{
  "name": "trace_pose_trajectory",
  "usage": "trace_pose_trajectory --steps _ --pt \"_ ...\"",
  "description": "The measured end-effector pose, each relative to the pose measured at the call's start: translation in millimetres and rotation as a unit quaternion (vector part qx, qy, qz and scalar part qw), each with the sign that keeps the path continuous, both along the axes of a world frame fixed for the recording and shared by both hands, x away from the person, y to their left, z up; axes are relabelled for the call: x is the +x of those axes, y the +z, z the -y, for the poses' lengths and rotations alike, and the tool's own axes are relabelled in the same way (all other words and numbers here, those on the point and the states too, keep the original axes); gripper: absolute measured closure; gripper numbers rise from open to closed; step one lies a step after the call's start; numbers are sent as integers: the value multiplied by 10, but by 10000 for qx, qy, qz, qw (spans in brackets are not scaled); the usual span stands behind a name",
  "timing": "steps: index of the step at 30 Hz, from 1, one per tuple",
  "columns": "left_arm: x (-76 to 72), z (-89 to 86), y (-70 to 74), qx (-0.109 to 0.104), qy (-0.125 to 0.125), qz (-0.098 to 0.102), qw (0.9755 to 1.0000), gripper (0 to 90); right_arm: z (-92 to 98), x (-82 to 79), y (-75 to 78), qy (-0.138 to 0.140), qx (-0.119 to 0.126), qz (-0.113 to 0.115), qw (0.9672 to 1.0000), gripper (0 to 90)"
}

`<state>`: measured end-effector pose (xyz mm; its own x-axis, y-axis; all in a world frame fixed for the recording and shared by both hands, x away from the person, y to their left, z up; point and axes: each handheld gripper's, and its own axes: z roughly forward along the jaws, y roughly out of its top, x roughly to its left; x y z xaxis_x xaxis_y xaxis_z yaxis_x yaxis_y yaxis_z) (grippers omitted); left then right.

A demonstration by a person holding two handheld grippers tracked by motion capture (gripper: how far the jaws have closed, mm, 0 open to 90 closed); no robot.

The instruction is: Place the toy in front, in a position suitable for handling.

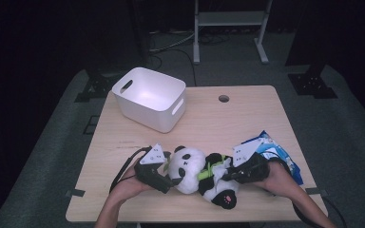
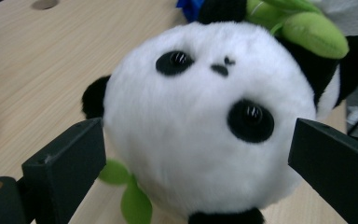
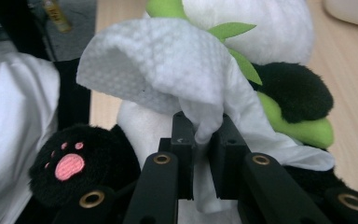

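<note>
Lying on its side near the desk's (image 1: 247,114) 6 o'clock edge, a plush panda (image 1: 190,168) is flanked by both grippers. The left gripper (image 1: 164,178) is held wide open w/ its jaws either side of the panda's head; pad contact can't be told. A white paper towel (image 3: 168,70) is pinched tight between the nearly shut jaws of the right gripper (image 3: 203,140), against the panda's body. A white bin (image 1: 149,97) is seen toward 11 o'clock, well apart. A blue packet (image 1: 278,152) lies at approx. 4 o'clock, behind the right gripper.
</note>
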<state>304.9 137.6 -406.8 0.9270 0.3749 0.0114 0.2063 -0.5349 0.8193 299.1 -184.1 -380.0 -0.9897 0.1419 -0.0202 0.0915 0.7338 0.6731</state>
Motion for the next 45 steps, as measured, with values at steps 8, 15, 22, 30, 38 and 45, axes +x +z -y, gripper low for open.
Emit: trace_pose_trajectory --steps 8,15,22,30,38,45 --pt "41 24 -164 176 -181 -528 9983 87 -113 -6 40 -129 13 -262 9996 602" --pt "-31 22 -156 226 -107 -475 9986 96 -128 -100 171 -273 16 -287 9992 438" --pt "-72 31 -147 268 -82 -495 9984 95 -59 -84 281 -398 597 -565 9958 413" --pt "-127 28 -146 320 -222 -580 9976 96 -176 23 111 -700 427 -607 9948 573" --pt "-175 39 -132 505 -369 -573 9964 96 -151 7 23 -729 315 -293 9964 701" --pt "-141 -48 -66 485 -299 -308 9979 97 -97 2 -4 -657 401 -267 9967 791"
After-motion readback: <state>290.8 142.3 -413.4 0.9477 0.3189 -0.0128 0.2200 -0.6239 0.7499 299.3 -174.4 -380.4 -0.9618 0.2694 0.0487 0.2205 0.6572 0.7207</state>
